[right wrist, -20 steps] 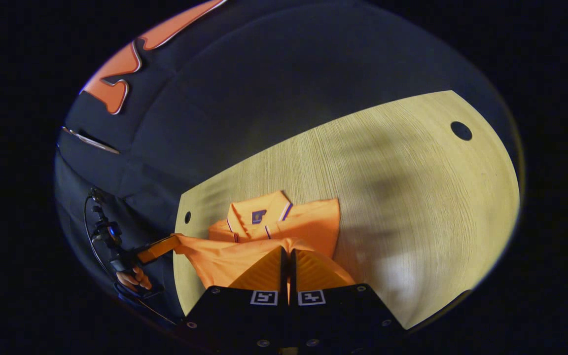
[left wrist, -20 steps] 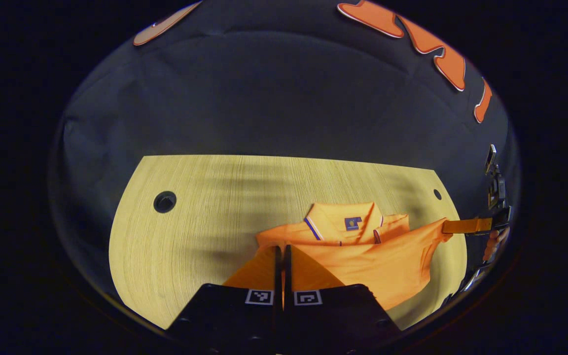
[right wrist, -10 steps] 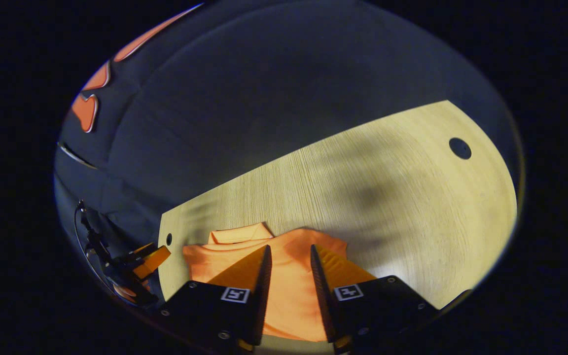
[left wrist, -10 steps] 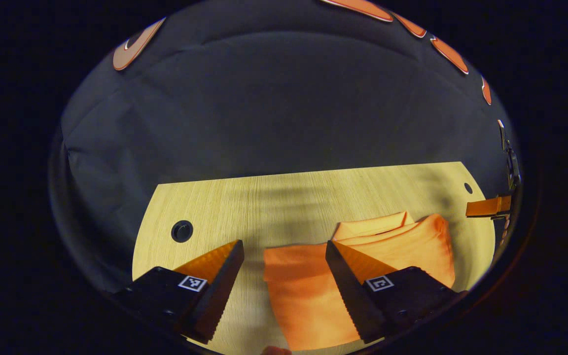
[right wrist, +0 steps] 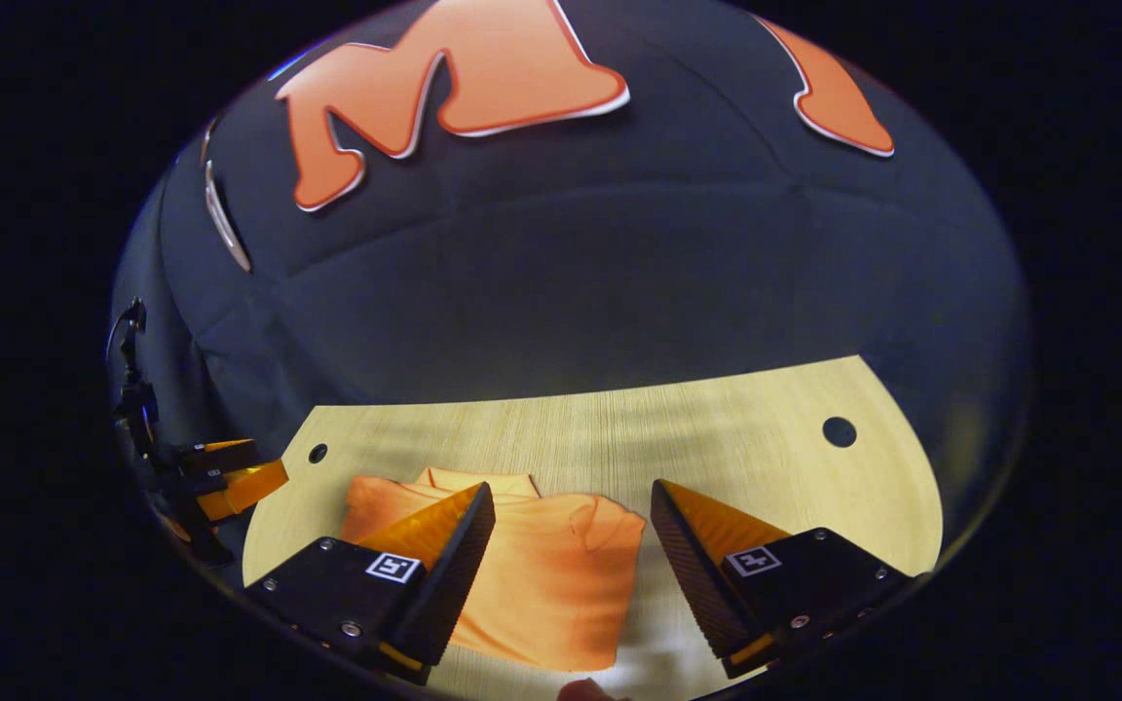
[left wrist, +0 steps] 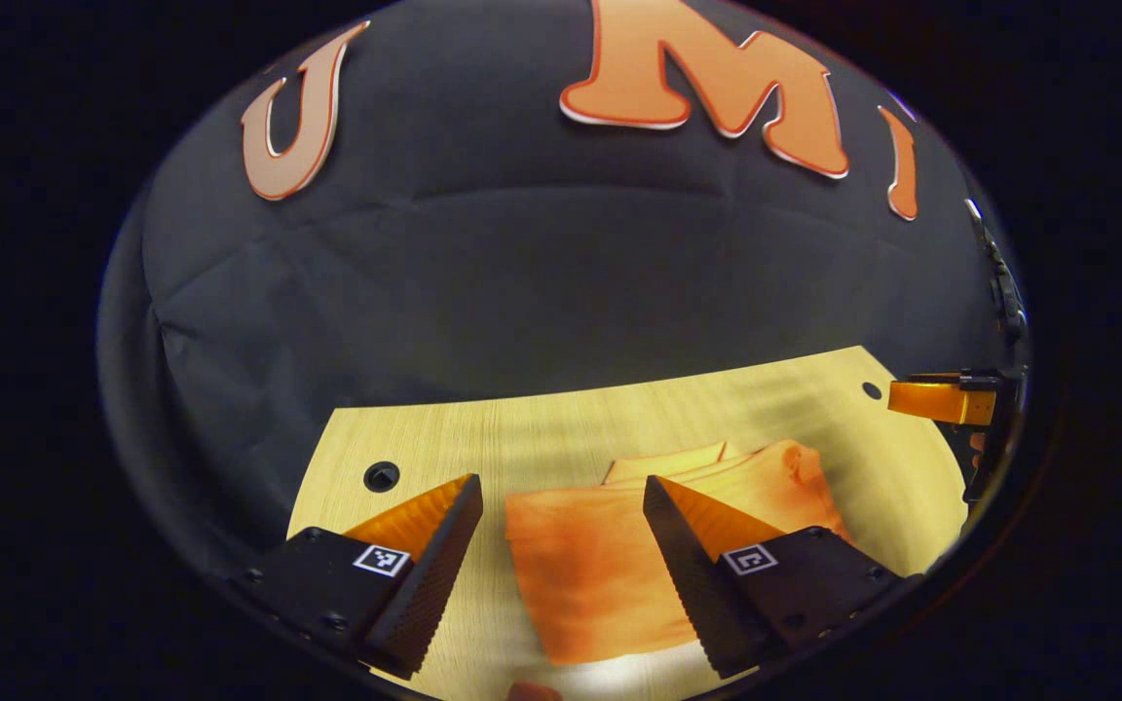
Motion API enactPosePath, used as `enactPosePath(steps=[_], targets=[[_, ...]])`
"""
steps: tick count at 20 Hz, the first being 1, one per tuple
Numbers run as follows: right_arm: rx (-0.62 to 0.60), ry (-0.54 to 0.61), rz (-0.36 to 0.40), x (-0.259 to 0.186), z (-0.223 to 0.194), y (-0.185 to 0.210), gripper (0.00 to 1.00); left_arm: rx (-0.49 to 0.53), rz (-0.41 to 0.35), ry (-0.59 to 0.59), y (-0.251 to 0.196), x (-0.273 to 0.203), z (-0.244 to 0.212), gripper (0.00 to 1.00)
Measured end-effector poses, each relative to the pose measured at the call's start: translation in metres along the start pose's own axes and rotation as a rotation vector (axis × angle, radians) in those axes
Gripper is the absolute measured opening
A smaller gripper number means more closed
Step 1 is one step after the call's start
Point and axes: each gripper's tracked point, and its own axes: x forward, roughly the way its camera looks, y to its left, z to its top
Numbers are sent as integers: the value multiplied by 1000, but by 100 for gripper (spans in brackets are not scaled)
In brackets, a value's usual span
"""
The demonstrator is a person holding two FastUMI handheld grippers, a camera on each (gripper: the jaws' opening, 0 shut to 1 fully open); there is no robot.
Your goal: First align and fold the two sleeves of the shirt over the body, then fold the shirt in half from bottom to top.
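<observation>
In the left gripper view the left claw (left wrist: 561, 545) stands wide apart and grips nothing; the folded orange shirt (left wrist: 610, 570) lies flat on the bench (left wrist: 561, 433) between its fingers, reaching toward 1 o'clock. In the right gripper view the right claw (right wrist: 571, 555) is likewise apart and empty, the shirt (right wrist: 546, 574) toward 11 o'clock. The shirt's long axis runs away from both claws, collar at the far end. It looks folded in half; neither claw seems nearer.
</observation>
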Motion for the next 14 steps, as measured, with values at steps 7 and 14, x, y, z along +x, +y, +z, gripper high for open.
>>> enactPosePath(steps=[7, 14], targets=[[-65, -135, -13, -63, -11, 32, 99, -57, 3, -128, -8, -79, 0, 100], [-70, -244, -57, -132, -26, 58, 99, -97, 10, -257, -9, -163, -14, 100]])
